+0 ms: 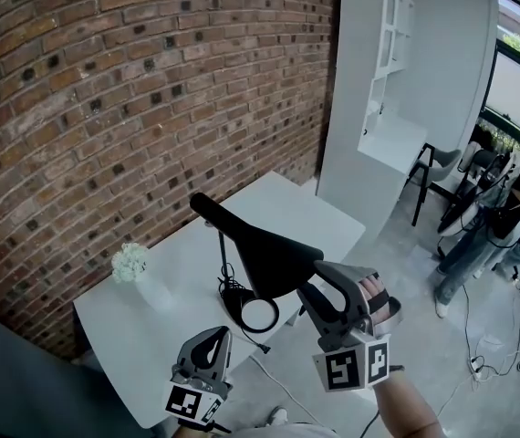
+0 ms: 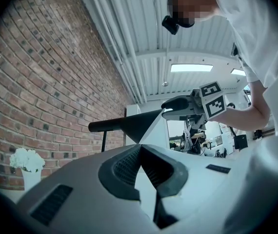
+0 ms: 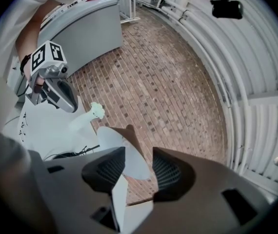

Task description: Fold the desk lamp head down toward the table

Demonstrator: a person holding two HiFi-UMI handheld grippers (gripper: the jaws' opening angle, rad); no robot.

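tools sit nearest, low in the head view. left tool (image 2: 140, 152) has its jaws together on nothing and hangs by the near edge of the worktop (image 1: 123, 327), pointing toward the lamp from short of it. right tool (image 3: 139, 156) has its jaws wide apart. in its own view the pale underside of the lamp head (image 1: 260, 249) shows in the gap, but neither pad presses on it, so it grips nothing. from above, its tips sit just at the wide near end of the head.

the head is a black paddle, wide toward the person and narrowing to a rod at the far end. it rides on a thin stem (image 2: 103, 141) and hangs clear above the worktop, about level in the left gripper view. below it lie the ring base (image 1: 258, 315) and a tangle of cord (image 1: 231, 292).

my judgement: the fold is not finished. the head is not down near the worktop, and no tool has hold of it. what is left is to take or push the wide end and swing it down on its hinge.

farther off, a vase (image 1: 130, 265) of white flowers stands near the worktop's left side, well apart from the lamp. behind are a brick wall (image 1: 105, 89), a white cabinet (image 1: 379, 89), and a person (image 1: 515, 199) at the far right.
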